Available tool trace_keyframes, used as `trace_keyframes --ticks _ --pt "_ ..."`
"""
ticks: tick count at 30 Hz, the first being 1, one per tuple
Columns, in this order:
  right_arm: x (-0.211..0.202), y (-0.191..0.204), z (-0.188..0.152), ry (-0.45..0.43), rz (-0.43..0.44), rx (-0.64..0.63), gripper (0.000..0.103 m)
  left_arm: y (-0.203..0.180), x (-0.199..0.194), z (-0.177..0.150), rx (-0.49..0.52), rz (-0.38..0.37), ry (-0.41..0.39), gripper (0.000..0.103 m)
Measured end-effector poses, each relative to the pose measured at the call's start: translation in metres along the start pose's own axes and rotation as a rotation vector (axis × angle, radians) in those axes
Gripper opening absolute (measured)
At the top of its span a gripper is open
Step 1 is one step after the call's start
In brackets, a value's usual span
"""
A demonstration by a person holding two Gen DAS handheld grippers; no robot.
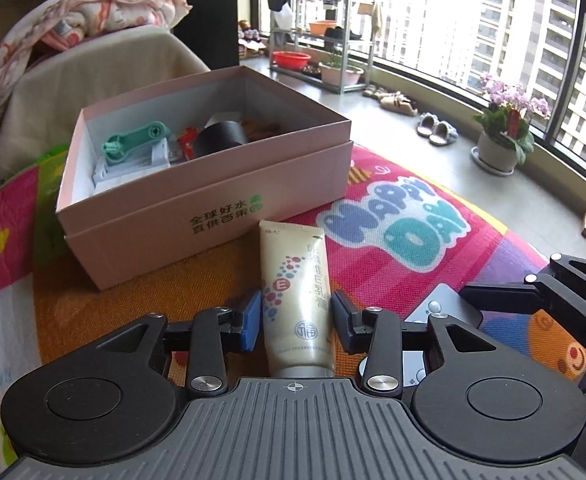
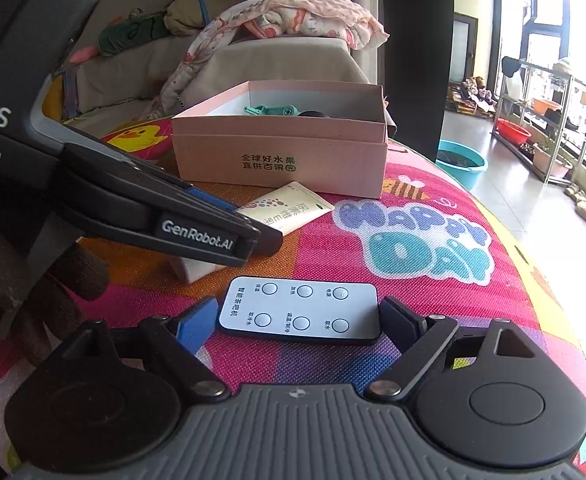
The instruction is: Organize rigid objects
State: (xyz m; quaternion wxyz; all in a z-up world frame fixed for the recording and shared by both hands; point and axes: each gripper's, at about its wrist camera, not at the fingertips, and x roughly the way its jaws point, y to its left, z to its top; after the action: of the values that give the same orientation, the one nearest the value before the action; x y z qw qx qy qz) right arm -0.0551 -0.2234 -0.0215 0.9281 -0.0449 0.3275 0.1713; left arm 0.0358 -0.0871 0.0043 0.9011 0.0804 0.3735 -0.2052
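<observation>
Inside the pink box (image 1: 197,196): green tool (image 1: 135,140), black roll (image 1: 221,138); both tongs apart, gripping nothing.

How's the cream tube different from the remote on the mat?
The cream tube is beige, rounded and printed with coloured dots; the remote is flat, white, black-edged, with six round buttons. The tube lies between the left claw's pads, the remote between the right claw's. Both lie outside the box.

A potted pink orchid (image 1: 505,136) sits by the curved window (image 1: 493,20), slippers (image 1: 437,130) lie on the floor, and a metal rack (image 1: 325,36) holds a red basin (image 1: 291,59).
</observation>
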Motion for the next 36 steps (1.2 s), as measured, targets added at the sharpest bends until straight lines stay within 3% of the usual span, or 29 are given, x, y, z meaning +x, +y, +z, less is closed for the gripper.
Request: trace_keyframes --ticks 11,18,23,25,27,33,36 --pt "0.001 0.0 0.0 0.001 -0.003 -0.002 0.088 0.013 -0.026 -0.026 0.021 -0.036 -0.027 0.041" --pt "0.001 0.001 0.0 0.002 -0.009 0.0 0.087 0.036 -0.073 -0.068 -0.034 -0.064 -0.021 0.041" --pt "-0.004 0.002 0.005 0.016 0.013 -0.031 0.087 0.053 -0.094 -0.074 -0.086 -0.08 -0.068 0.041" --pt "-0.011 0.002 0.011 -0.001 0.021 -0.045 0.087 0.061 -0.1 -0.064 -0.11 -0.096 -0.115 0.039" --pt "-0.02 0.001 0.023 -0.052 0.007 -0.062 0.087 0.067 -0.105 -0.043 -0.105 -0.098 -0.17 0.024" --pt "-0.032 0.002 0.083 -0.241 -0.066 -0.131 0.087 0.084 -0.106 0.044 -0.057 -0.068 -0.363 0.018" --pt "-0.018 0.006 0.11 -0.271 -0.081 -0.149 0.087 0.096 -0.1 0.085 -0.077 -0.061 -0.426 0.018"
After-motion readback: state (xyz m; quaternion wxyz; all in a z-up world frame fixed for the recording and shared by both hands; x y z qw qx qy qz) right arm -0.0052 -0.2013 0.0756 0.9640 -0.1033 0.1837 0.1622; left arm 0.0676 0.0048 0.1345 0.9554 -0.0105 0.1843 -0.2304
